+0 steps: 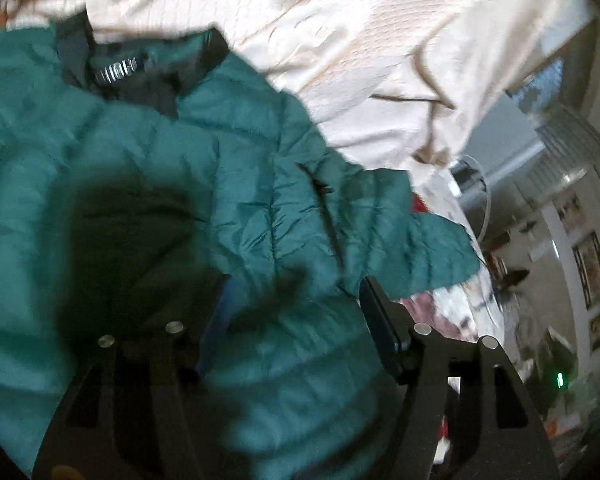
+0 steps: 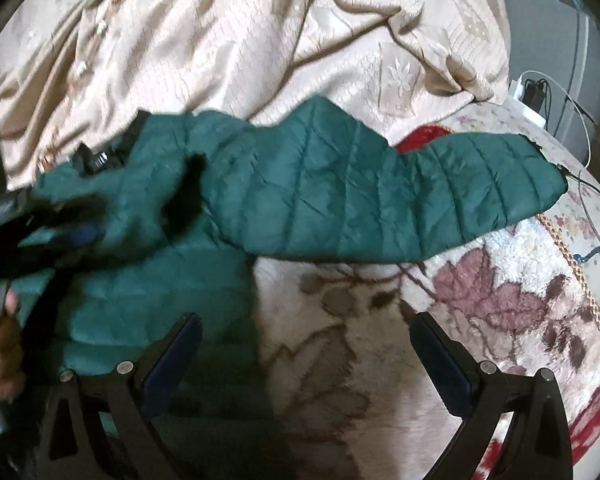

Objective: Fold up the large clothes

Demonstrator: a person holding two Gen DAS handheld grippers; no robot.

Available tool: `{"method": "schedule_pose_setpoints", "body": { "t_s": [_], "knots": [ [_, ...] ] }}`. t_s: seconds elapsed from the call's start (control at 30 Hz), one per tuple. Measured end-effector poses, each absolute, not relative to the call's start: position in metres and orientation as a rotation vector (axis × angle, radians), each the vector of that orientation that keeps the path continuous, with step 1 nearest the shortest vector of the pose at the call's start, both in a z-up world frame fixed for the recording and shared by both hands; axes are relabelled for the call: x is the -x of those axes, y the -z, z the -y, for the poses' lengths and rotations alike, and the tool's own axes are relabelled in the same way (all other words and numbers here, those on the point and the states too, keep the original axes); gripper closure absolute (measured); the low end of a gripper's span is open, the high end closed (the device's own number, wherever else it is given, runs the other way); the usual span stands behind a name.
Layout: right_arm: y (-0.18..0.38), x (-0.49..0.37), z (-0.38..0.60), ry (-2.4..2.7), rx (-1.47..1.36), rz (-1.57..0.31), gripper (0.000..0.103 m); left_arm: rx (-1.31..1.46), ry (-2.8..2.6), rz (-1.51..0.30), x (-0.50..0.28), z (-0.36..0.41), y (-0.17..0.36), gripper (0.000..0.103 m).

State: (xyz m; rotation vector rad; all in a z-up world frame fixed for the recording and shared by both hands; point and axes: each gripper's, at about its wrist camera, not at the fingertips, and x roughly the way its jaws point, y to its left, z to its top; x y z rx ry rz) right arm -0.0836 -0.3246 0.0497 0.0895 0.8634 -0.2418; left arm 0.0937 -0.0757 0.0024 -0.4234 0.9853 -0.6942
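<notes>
A teal quilted puffer jacket (image 1: 148, 184) lies on a bed, its black collar (image 1: 140, 68) with a label toward the top left. My left gripper (image 1: 296, 292) is open right over the jacket's body, fabric bulging between the fingers. In the right wrist view the jacket (image 2: 340, 200) has one sleeve (image 2: 480, 188) stretched out to the right. My right gripper (image 2: 304, 328) is open and empty, low over the floral blanket (image 2: 380, 340) just below the sleeve. The left gripper (image 2: 76, 236) shows at the left there, on the jacket.
A cream embossed bedspread (image 2: 260, 40) lies crumpled behind the jacket. A red item (image 2: 420, 136) peeks out behind the sleeve. A white charger with cables (image 2: 532, 96) sits at the bed's right edge. Room furniture and wall pictures (image 1: 588, 264) stand beyond the bed.
</notes>
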Motion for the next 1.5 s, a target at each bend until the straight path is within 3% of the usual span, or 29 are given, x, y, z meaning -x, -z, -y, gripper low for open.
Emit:
{"method": "schedule_pose_setpoints", "body": {
  "t_s": [0.17, 0.37, 0.5, 0.63, 0.9, 1.03, 1.1, 1.3, 1.5],
  "knots": [
    [-0.07, 0.063, 0.287, 0.151, -0.089, -0.775, 0.0, 0.385, 0.409, -0.814, -0.096, -0.014, -0.036, 0.038],
    [-0.079, -0.001, 0.212, -0.108, -0.007, -0.758, 0.0, 0.543, 0.021, -0.814, -0.119, -0.116, -0.011, 0.038],
    [-0.037, -0.05, 0.184, -0.159, 0.068, -0.873, 0.0, 0.525, -0.014, -0.872, -0.132, -0.113, 0.002, 0.038],
    [0.026, -0.071, 0.216, -0.139, -0.099, -1.096, 0.0, 0.345, -0.077, -0.938, -0.139, -0.094, 0.016, 0.038],
    [0.022, -0.077, 0.21, -0.145, -0.091, -1.124, 0.0, 0.361, -0.09, -0.883, -0.121, -0.09, -0.011, 0.033],
    [-0.028, -0.083, 0.205, -0.115, -0.117, -0.896, 0.0, 0.318, -0.109, -0.756, -0.119, -0.097, -0.041, 0.033],
    [-0.037, -0.096, 0.197, -0.134, -0.111, -0.823, 0.0, 0.304, -0.109, -0.777, -0.133, -0.097, -0.035, 0.033],
    [0.032, -0.138, 0.198, -0.15, -0.105, -1.01, 0.0, 0.306, -0.148, -0.939, -0.163, -0.101, 0.019, 0.031],
    [0.005, -0.128, 0.198, -0.138, -0.096, -0.964, 0.001, 0.303, -0.159, -0.911, -0.145, -0.098, -0.001, 0.031]
  ]
}}
